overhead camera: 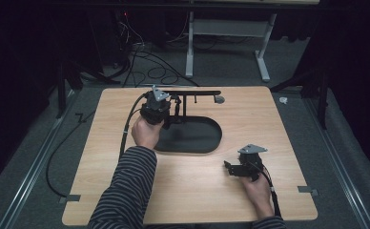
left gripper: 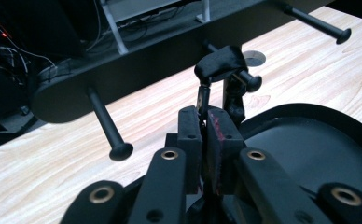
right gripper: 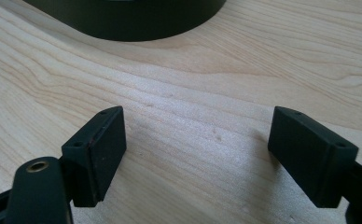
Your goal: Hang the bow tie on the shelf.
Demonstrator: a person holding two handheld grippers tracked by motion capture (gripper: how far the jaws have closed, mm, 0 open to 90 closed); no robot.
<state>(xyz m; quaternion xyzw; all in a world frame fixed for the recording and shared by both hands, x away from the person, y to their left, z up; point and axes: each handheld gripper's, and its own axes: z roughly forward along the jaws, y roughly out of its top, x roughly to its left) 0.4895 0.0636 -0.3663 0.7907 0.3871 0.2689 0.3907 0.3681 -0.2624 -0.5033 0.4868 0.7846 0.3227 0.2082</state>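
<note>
No text, label, brand, number or sign could be read on the wooden table point(overhead camera: 197, 181), the black stand point(overhead camera: 192, 136) or the grippers.

One wooden table point(overhead camera: 192, 191), one black stand point(overhead camera: 192, 136) with three pegs point(left gripper: 105, 121), and two grippers point(overhead camera: 157, 107)

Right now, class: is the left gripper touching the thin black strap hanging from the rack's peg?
Touching: the left gripper view shows the left gripper shut on the strap.
</note>
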